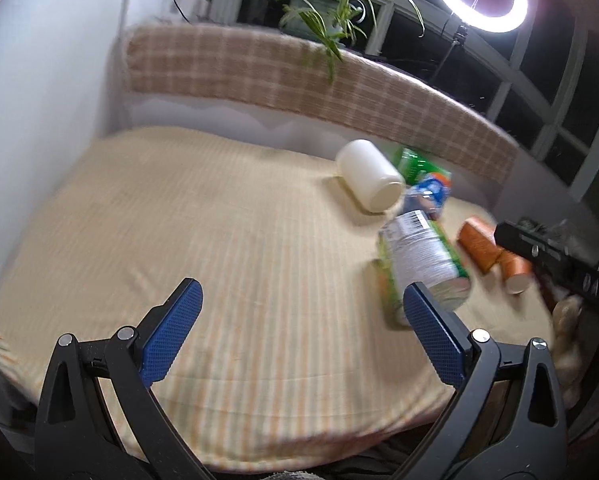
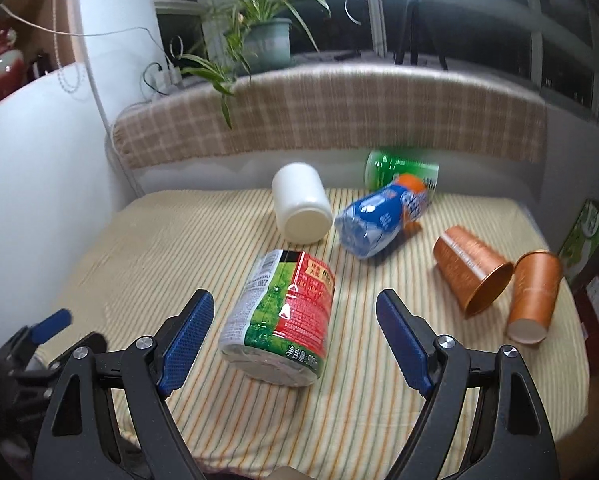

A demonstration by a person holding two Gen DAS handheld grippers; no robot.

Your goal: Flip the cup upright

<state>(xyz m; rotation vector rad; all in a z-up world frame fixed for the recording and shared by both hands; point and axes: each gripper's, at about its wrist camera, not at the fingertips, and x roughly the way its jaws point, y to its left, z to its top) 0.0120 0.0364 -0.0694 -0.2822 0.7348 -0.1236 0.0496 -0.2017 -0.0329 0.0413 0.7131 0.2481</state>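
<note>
Two orange cups lie on their sides at the right of the striped table: one (image 2: 469, 270) with its open mouth toward me, the other (image 2: 533, 296) with its pale base toward me. Both also show in the left wrist view (image 1: 479, 248) (image 1: 515, 272). My right gripper (image 2: 295, 332) is open and empty, its blue pads either side of a lying green and red can (image 2: 283, 316), not touching it. My left gripper (image 1: 299, 324) is open and empty over bare cloth, left of the same can (image 1: 423, 260).
A white jar (image 2: 301, 208), a blue bottle (image 2: 379, 216) and a green bottle (image 2: 399, 166) lie on their sides behind the can. A plaid-covered ledge (image 2: 339, 112) with a potted plant (image 2: 259, 36) backs the table. A white wall is at left. A green box (image 2: 587, 236) stands at right.
</note>
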